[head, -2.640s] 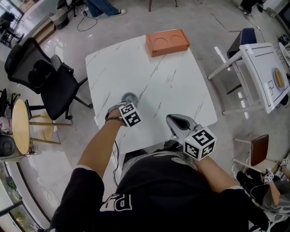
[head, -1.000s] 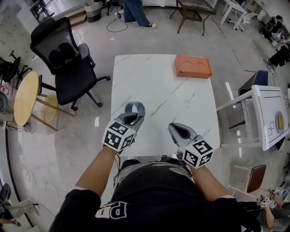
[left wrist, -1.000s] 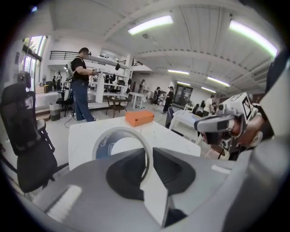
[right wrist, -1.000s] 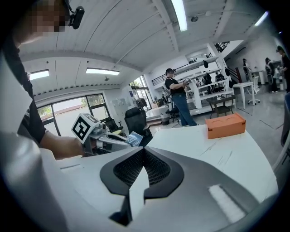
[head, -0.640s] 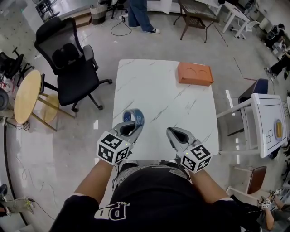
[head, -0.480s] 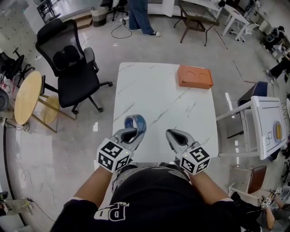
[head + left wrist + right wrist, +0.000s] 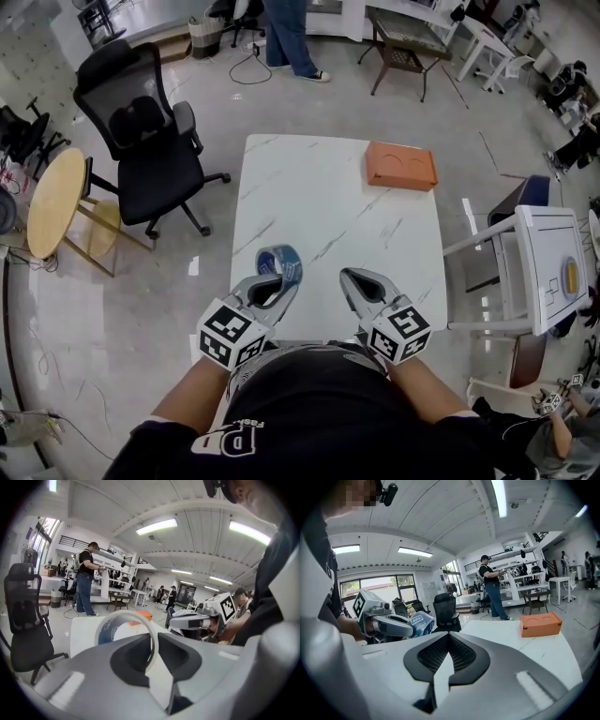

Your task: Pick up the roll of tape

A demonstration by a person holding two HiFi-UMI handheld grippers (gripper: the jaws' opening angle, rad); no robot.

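My left gripper (image 7: 272,289) has the tape (image 7: 280,262) pinched by its wall: in the left gripper view one of the fingers (image 7: 132,660) sits inside the ring and the other outside, clamped on the thin band of the tape (image 7: 107,631). The roll hangs over the near-left part of the surface (image 7: 337,187) and, as far as I can judge, is clear of it, so the pick looks essentially made. My right gripper (image 7: 352,277) hovers over the near edge of the surface, fingers closed on nothing, which the right gripper view (image 7: 447,656) confirms. The worry is the grip itself: only a narrow strip of the band is held, so a quick swing or tilt could let the roll pivot or slide out. It is close to the surface's left edge, so a drop could send it rolling to the floor. Squeezing harder might buckle the ring.
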